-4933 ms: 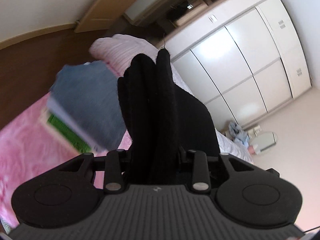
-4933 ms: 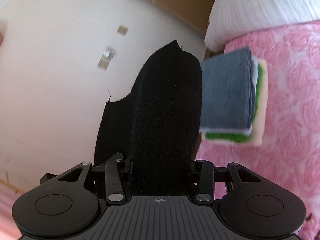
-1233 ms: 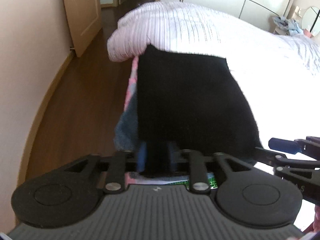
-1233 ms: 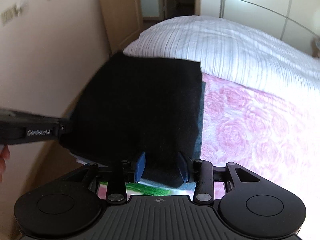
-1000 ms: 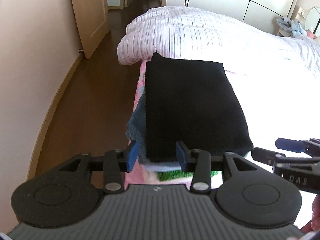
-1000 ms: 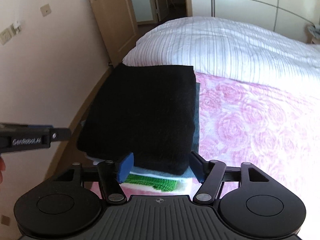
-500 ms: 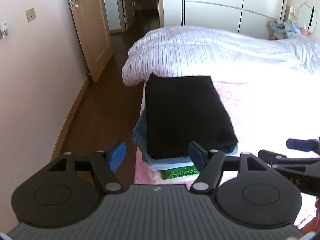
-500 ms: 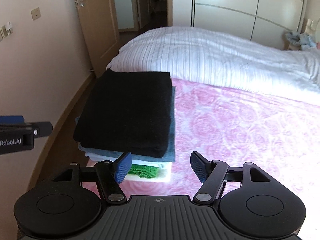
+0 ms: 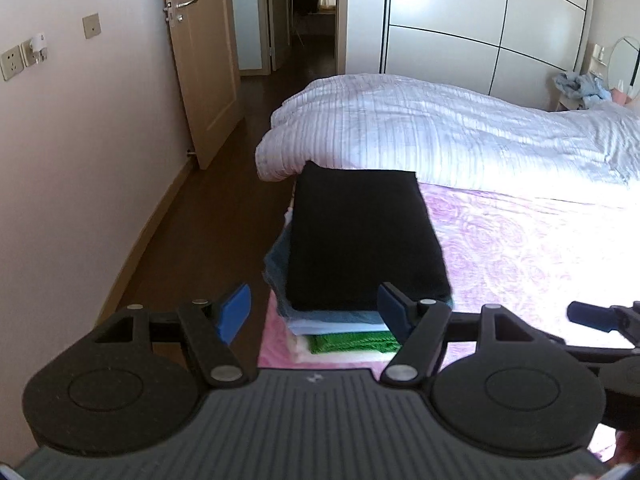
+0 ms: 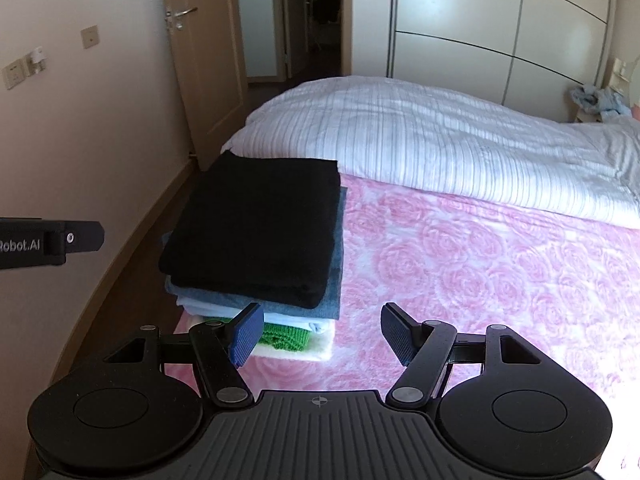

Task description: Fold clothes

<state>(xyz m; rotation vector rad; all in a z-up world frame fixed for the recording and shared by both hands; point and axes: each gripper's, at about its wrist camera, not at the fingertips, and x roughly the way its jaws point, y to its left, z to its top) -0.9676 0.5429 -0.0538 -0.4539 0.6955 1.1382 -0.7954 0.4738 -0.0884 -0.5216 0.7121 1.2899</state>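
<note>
The left tongs (image 9: 314, 312) stand wide apart at the bottom of the left wrist view, and nothing is between the blue pads (image 9: 234, 312). The right tongs (image 10: 320, 334) are wide apart as well, low in the right wrist view, and they hold nothing.

The black folded garment (image 9: 362, 236) lies flat on top of a stack of folded clothes (image 10: 256, 308) in the centre of the left view and at the centre left of the right view. Under it I see a blue-grey piece, then a white one, a green knitted one (image 10: 286, 336) and a cream one at the bottom. The stack rests on the pink rose-pattern bedspread (image 10: 460, 264), at the left edge of the bed, just beside the brown floor (image 9: 200, 220).

Behind the stack, in the upper middle of both views, lies a white striped duvet (image 9: 440, 128), which touches the far edge of the stack. A wooden door (image 9: 200, 60) stands open at the upper left, and white wardrobe doors (image 10: 480, 32) fill the upper right. The tip of the left tongs shows at the left edge of the right view.
</note>
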